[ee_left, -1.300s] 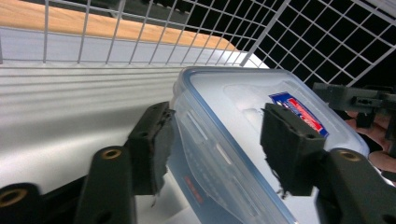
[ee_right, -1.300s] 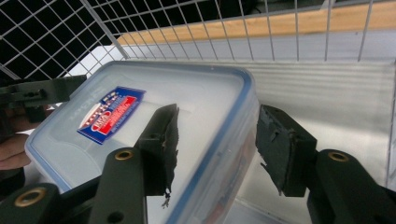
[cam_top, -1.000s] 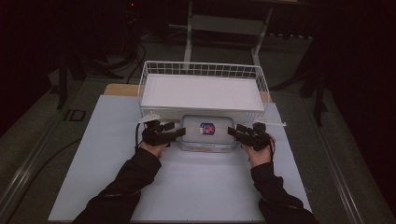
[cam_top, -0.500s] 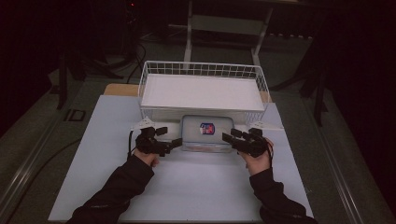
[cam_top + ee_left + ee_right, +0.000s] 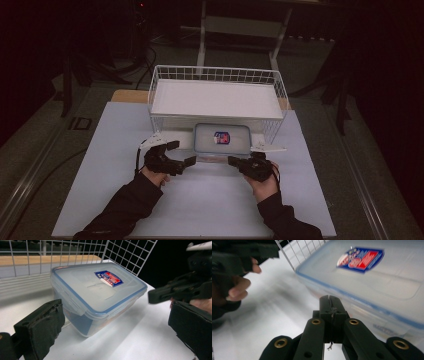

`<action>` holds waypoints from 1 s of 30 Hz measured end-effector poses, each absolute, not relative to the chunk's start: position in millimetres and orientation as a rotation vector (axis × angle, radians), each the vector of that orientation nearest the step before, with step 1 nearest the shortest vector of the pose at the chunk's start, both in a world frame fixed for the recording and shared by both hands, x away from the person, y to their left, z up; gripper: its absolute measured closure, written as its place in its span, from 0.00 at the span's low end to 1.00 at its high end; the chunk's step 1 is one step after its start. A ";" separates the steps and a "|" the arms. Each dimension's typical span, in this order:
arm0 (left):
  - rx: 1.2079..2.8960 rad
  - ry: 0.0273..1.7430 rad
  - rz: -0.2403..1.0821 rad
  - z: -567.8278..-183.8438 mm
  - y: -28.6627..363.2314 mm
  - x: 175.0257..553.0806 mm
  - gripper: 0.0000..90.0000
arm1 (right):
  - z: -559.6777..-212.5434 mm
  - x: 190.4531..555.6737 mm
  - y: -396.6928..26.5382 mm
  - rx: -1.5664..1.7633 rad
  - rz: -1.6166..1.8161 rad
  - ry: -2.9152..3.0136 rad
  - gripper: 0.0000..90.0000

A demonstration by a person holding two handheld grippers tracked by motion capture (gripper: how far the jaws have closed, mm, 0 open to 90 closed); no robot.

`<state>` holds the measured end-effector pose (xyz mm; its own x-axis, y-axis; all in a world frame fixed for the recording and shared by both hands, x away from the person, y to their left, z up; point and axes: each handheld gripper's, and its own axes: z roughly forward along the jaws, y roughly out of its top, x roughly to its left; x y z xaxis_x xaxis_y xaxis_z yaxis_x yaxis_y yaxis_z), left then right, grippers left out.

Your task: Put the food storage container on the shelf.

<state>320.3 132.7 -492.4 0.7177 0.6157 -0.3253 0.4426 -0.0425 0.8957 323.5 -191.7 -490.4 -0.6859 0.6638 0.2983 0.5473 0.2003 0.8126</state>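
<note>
Container (image 5: 222, 138), clear plastic, blue-rimmed lid, red-blue label: on white table (image 5: 115, 150), against wire basket (image 5: 215, 97)'s front. My left gripper (image 5: 182, 154): jaws spread wide, just beside it. My right gripper (image 5: 234, 160): jaws pressed together, empty.

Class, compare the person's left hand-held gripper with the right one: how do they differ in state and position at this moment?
The left hand-held gripper has its jaws spread wide, while the right hand-held gripper has its jaws pressed together. The left sits at the left front corner of the clear lidded plastic container, the right at its right front corner. Both are black, point inward, and hold nothing.
</note>
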 end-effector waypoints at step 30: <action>1.654 0.852 0.258 -495.2 137.1 315.4 0.01 | -514.4 365.5 -168.6 1.229 1.370 2.335 1.00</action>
<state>315.4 137.1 -495.2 0.7072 0.6515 -0.2746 0.3894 -0.0348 0.9204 365.5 -168.6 -514.4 -0.6465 0.7219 0.2466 0.5674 0.2389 0.7881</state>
